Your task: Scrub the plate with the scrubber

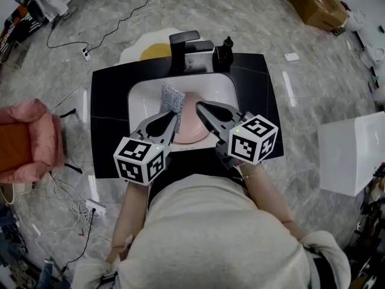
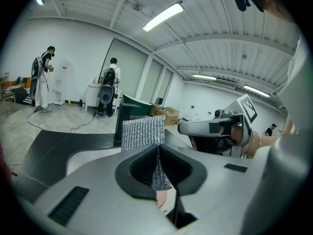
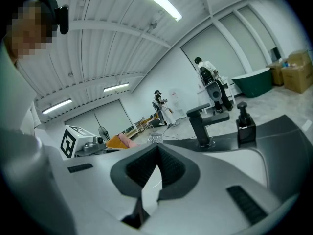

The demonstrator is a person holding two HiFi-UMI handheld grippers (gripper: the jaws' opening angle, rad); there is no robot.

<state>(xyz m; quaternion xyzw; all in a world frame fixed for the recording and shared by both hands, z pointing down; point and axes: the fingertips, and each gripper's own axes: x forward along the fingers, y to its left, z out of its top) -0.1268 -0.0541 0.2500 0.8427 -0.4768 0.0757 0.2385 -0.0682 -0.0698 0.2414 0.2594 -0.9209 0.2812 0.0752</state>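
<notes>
A pink plate lies in the white sink. My left gripper is shut on the lower edge of a silver mesh scrubber, which stands up over the plate's left side. In the left gripper view the scrubber rises above the pinching jaws, with a bit of the plate showing below. My right gripper hangs over the plate's upper part with its jaws shut. In the right gripper view nothing shows between its pads.
A black faucet and a black soap bottle stand on the black counter behind the sink. A pink chair is on the left, a white box on the right, and cables lie on the floor.
</notes>
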